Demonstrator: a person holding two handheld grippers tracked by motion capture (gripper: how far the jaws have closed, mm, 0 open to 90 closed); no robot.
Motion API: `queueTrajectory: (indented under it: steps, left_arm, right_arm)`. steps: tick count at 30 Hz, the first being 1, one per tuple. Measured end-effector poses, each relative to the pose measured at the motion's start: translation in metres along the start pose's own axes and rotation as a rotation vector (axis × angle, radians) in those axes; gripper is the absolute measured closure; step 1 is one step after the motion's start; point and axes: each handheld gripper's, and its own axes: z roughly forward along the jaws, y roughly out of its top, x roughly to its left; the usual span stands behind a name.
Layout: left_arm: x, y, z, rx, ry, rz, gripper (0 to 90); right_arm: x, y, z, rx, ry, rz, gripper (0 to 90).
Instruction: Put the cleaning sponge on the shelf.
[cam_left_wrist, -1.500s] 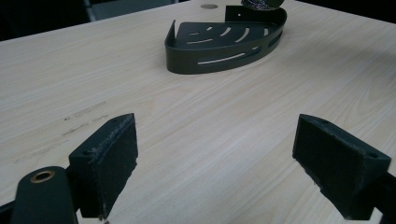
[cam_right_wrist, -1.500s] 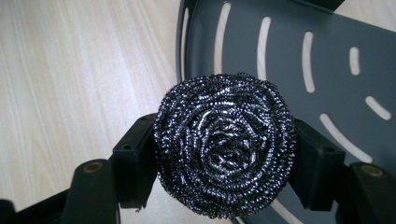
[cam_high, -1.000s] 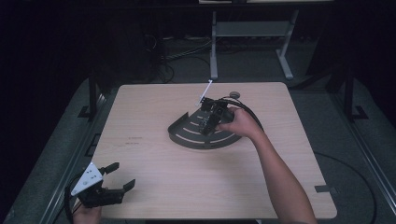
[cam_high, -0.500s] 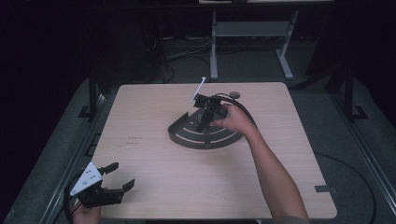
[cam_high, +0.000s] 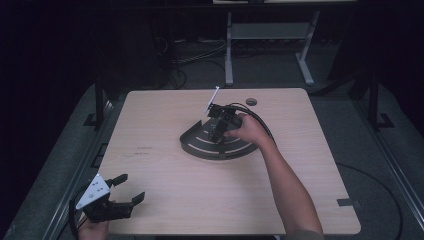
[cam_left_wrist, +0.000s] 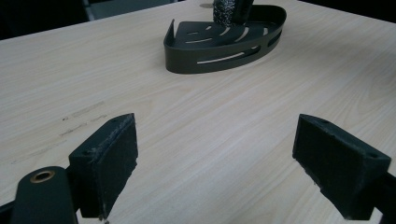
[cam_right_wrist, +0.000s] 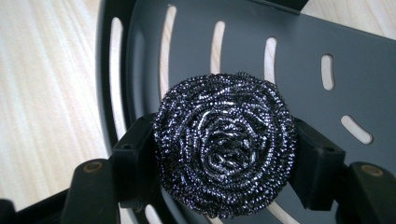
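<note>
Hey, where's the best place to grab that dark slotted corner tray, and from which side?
Judging by its shape, grip the tray's thin upright curved wall from above, one jaw inside, one outside. The left tool, open, faces that wall; the right tool holds a steel scourer over it.

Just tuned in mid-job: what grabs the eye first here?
The shiny round steel-wool scourer, clamped between the right gripper jaws, hangs over the dark slotted quarter-round metal tray at the middle of the pale wooden table. The left gripper waits open at the table's near left corner.
</note>
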Motion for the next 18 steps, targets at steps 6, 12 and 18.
queueTrajectory:
  steps: [6,12,18]
  left_arm:
    - [0.000,0.000,0.000,-0.003,0.000,-0.002,13.3]
    - [0.000,0.000,0.000,-0.004,-0.001,-0.003,13.3]
    - [0.000,0.000,0.001,0.000,-0.004,-0.003,13.3]
  right_arm:
    - [-0.004,-0.001,0.004,-0.002,-0.006,0.012,32.9]
    - [-0.009,-0.007,0.008,-0.026,-0.014,0.024,32.8]
    - [-0.012,-0.011,0.015,-0.003,-0.014,0.032,32.7]
